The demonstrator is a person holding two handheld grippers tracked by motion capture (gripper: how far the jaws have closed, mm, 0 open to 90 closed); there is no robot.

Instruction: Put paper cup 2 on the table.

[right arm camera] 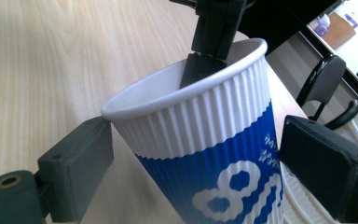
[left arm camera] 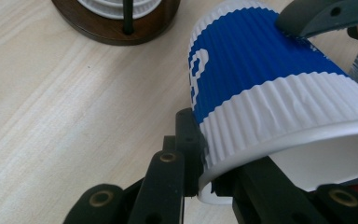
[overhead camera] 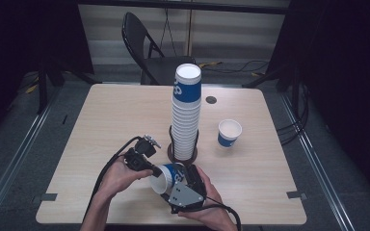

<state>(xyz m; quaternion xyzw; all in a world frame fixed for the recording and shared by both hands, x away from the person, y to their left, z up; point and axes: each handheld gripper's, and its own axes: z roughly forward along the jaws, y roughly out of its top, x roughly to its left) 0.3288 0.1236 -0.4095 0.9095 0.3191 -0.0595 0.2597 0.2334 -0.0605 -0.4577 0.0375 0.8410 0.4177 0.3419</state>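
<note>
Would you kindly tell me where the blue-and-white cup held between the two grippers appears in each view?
High view: the cup lies on its side, bottom centre, before the cup stack.
Left gripper view: right half, rim nearest, pinched by the left gripper.
Right gripper view: centre, between the right gripper's jaws.
Shared landmark: the cup's blue band.
</note>
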